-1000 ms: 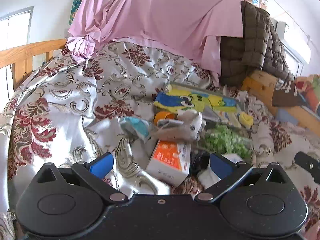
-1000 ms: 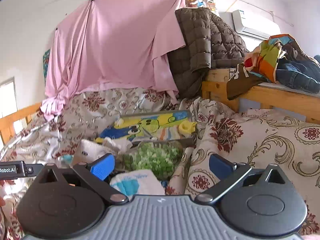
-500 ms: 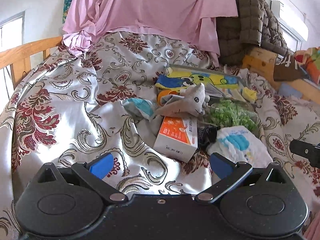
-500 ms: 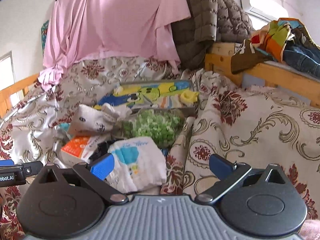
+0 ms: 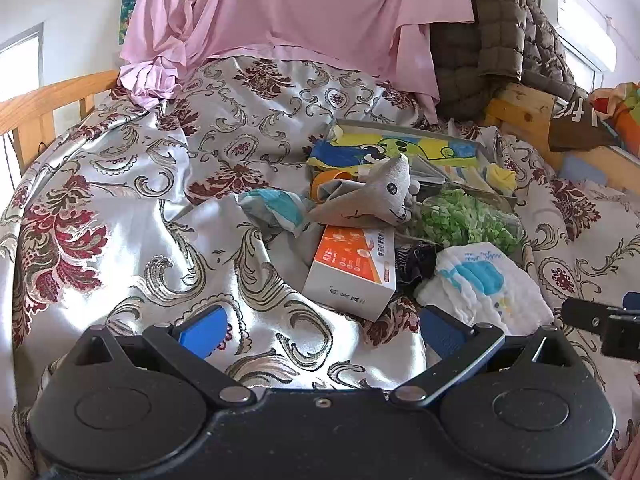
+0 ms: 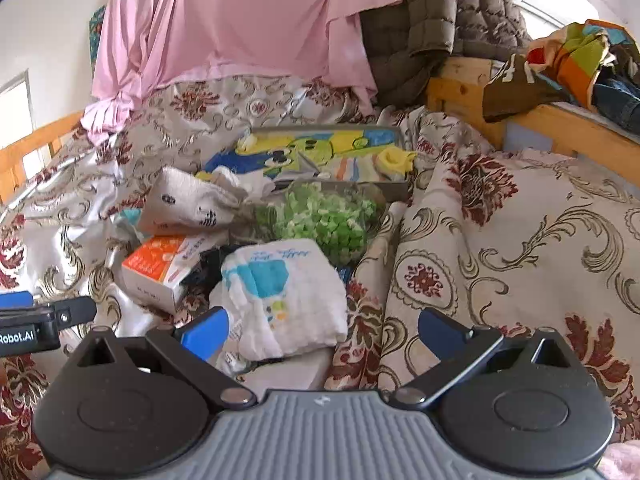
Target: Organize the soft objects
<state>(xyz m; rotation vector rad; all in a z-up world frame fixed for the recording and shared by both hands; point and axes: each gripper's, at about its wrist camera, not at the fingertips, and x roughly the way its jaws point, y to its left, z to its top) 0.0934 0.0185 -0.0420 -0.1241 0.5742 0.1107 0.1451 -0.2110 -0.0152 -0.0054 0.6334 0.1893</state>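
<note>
A pile of soft things lies on the patterned bedspread. A white diaper (image 5: 480, 284) (image 6: 280, 292) with a blue patch is nearest. Behind it sit a clear bag of green pieces (image 5: 464, 220) (image 6: 324, 220), a grey sock (image 5: 372, 196) (image 6: 188, 200), a crumpled blue-and-white diaper (image 5: 272, 208) and a colourful cartoon cloth (image 5: 396, 150) (image 6: 320, 152) in a grey tray (image 6: 394, 190). An orange-and-white box (image 5: 352, 268) (image 6: 160, 268) lies in front. My left gripper (image 5: 320, 332) is open above the bedspread, short of the box. My right gripper (image 6: 320, 332) is open with the white diaper between its fingers.
A pink sheet (image 5: 300, 12) and a brown quilted jacket (image 5: 492, 40) hang behind the bed. Wooden rails (image 5: 44, 100) (image 6: 560, 120) run along both sides, the right one holding heaped clothes (image 6: 580, 56). Bare bedspread (image 5: 120, 200) (image 6: 520, 240) spreads left and right of the pile.
Both grippers have tilted downward and pulled back a little, so the pile sits fuller in view. The white diaper now lies between my right gripper's fingers. Nothing was picked up.
</note>
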